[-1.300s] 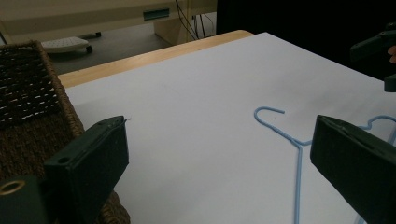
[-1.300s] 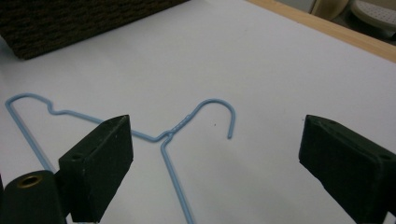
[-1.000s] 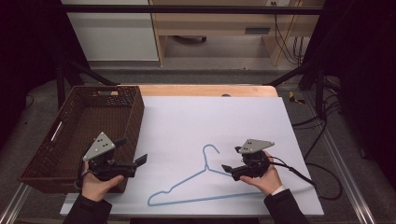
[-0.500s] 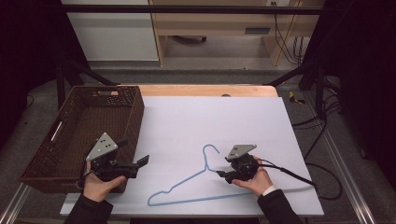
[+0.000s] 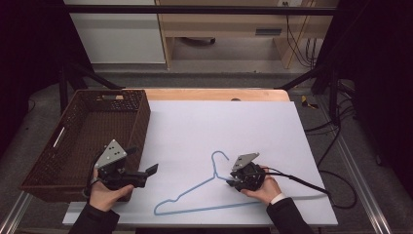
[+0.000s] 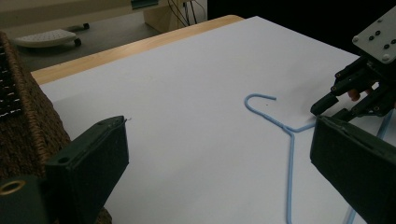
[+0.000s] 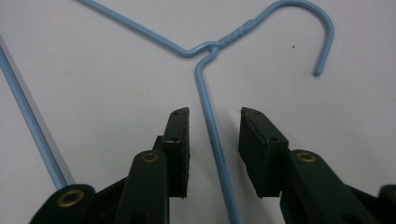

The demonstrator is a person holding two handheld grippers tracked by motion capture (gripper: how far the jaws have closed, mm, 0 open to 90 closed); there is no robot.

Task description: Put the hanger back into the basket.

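The right gripper (image 5: 233, 181) is sitting low over the white sheet (image 5: 234, 126), and its jaws have just been closing around the blue wire hanger (image 5: 204, 187). In the right gripper view one arm of the hanger (image 7: 212, 121) is running straight between the two pads (image 7: 180, 140), just below the twisted neck, but a small gap is remaining on each side, so the pads are not pressing the wire yet and nothing is grasped. The hook is curving away ahead of the jaws and to their right. The left gripper (image 5: 146, 174) is hovering well apart from the hanger, beside the brown wicker basket (image 5: 78, 141); its jaws are standing wide and released, holding nothing, with the hanger lying ahead of them.
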